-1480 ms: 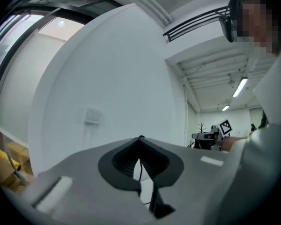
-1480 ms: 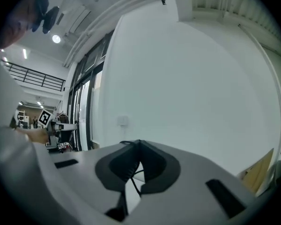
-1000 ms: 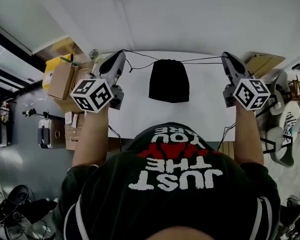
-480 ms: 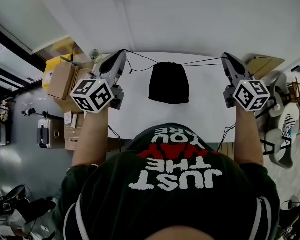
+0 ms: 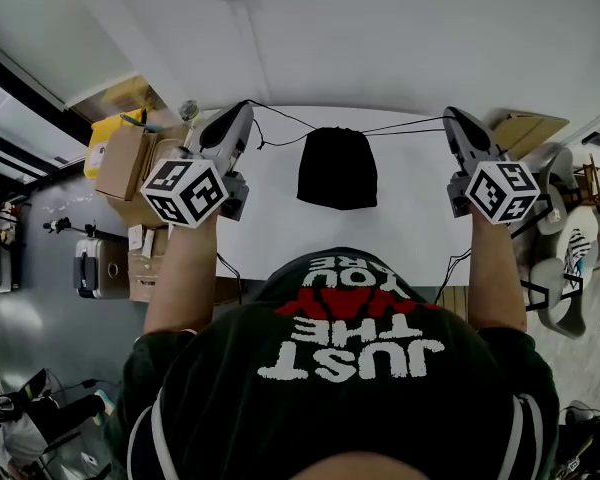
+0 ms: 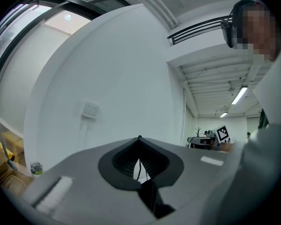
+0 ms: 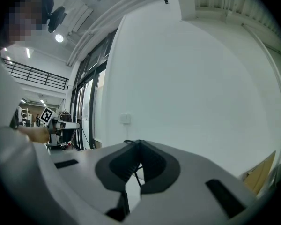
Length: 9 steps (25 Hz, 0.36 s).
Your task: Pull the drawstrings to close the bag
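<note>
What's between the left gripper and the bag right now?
Head view: only the drawstring, running from the left gripper to the bag over bare table.

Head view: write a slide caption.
The left gripper and right gripper, each shut on a drawstring, held apart over the table, black bag between them.

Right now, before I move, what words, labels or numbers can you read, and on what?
"JUST THE WAY YOU" plus a cut-off word ending "RE": black T-shirt, white print, "WAY" in red.
Left gripper, right gripper: square markers only, no letters.
Cardboard box: label too small to read.
Black drawstring bag: no print seen.
</note>
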### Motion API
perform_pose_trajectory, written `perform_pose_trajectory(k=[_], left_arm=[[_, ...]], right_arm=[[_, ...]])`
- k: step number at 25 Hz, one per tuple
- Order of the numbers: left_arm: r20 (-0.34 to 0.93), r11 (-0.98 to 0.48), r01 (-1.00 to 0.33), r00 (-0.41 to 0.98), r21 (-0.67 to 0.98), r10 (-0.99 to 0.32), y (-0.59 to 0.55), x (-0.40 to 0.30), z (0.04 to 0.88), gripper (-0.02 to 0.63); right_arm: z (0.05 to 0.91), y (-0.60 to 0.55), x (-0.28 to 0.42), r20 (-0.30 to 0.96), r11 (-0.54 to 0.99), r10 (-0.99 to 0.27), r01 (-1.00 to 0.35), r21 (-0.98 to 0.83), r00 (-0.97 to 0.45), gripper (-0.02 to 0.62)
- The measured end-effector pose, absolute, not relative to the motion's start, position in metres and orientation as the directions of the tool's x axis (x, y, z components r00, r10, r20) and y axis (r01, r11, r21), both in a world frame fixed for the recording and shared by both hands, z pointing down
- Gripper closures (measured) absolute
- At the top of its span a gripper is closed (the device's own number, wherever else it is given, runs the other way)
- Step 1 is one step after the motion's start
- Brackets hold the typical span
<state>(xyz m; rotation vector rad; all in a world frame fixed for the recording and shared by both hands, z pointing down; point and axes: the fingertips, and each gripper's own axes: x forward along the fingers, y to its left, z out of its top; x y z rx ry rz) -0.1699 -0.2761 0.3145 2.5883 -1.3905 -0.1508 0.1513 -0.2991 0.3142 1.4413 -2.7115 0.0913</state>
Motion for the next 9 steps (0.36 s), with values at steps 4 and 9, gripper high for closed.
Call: perform_pose_trajectory(k=[4,9], left_arm=[[0.003,-0.539,-0.812,0.553,0.222,-0.833,-0.2752,-0.1697,0.3148,0.603],[0.005,-0.538,-0.814,0.552,0.221,-0.834,-0.2745,-0.1698,0.3143,0.604]], right_arm=[[0.3146,-0.2986,0.1511,0.09,0.562,-0.823,-0.827,-0.017,-0.561,0.591],[0.3136,-0.2982,0.1517,0.09,0.562,-0.823,-0.827,-0.015,-0.561,0.591]])
